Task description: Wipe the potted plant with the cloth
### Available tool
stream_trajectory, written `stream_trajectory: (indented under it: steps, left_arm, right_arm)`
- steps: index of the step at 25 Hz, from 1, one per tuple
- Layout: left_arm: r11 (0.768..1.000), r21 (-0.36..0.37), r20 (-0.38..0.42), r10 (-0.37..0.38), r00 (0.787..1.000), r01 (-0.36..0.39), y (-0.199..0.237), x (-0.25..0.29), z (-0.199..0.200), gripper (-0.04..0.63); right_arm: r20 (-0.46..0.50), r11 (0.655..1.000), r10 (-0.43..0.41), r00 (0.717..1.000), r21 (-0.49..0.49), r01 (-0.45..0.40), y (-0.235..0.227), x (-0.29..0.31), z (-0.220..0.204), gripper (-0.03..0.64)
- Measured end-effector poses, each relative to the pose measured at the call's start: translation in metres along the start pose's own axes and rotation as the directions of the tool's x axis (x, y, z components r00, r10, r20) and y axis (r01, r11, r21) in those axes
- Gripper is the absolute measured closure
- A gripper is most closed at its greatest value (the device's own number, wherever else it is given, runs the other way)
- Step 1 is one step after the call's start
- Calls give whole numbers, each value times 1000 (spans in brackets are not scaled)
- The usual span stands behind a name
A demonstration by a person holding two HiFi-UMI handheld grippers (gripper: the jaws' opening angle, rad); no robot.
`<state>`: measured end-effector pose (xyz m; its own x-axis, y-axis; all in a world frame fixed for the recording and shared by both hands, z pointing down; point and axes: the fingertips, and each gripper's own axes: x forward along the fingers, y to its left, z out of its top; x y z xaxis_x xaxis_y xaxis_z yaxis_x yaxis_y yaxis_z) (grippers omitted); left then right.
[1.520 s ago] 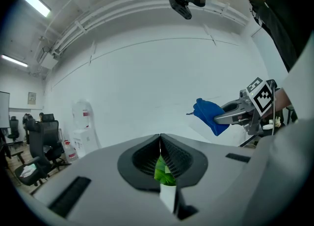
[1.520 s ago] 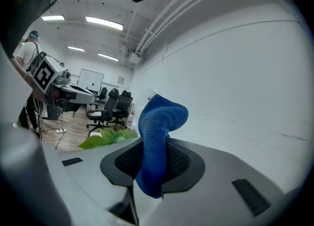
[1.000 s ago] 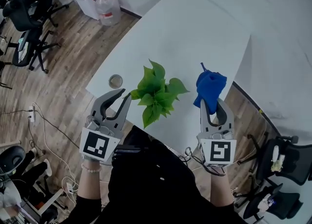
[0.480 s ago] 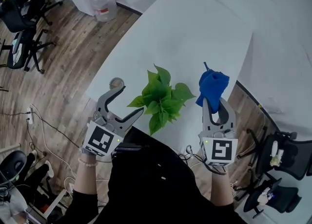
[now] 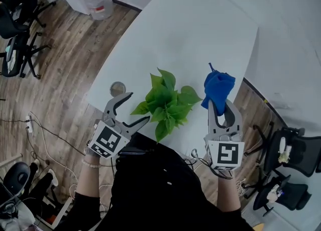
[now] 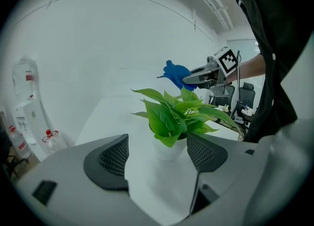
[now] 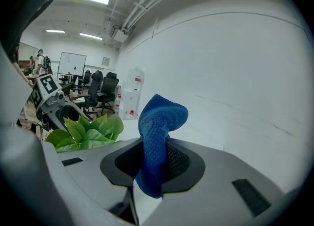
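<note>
Right gripper view: right gripper [image 7: 153,166] fingers pinch the cloth [image 7: 162,117], its length running straight out past them; left gripper [image 6: 157,151], fingers just opened wide, holds nothing.

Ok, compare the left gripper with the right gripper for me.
The left gripper has just been opening its jaws, which stand wide with nothing between them; the right gripper is shut on the blue cloth. The left gripper aims at the potted plant just ahead; the right gripper sits beside the plant, cloth raised. Both are gray and carry a marker cube.
</note>
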<state>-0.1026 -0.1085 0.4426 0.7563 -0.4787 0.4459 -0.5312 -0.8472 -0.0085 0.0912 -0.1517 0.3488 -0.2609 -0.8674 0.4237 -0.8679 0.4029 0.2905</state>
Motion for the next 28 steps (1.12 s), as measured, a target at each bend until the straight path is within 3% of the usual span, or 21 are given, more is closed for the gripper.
stream_trajectory:
  steps: [14, 21, 28]
  left_arm:
    - [992, -23, 80, -121, 989, 124, -12, 28, 12, 233]
    - [986, 27, 108, -167, 980, 165, -18, 37, 22, 233]
    - [984, 31, 124, -179, 976, 176, -18, 45, 24, 235]
  right_arm:
    - [-85, 999, -36, 996, 18, 37, 2, -1, -24, 494]
    - [-126, 999, -38, 991, 26, 41, 6, 1, -39, 494]
    - [-159, 1000, -20, 987, 8, 22, 8, 4, -56, 494]
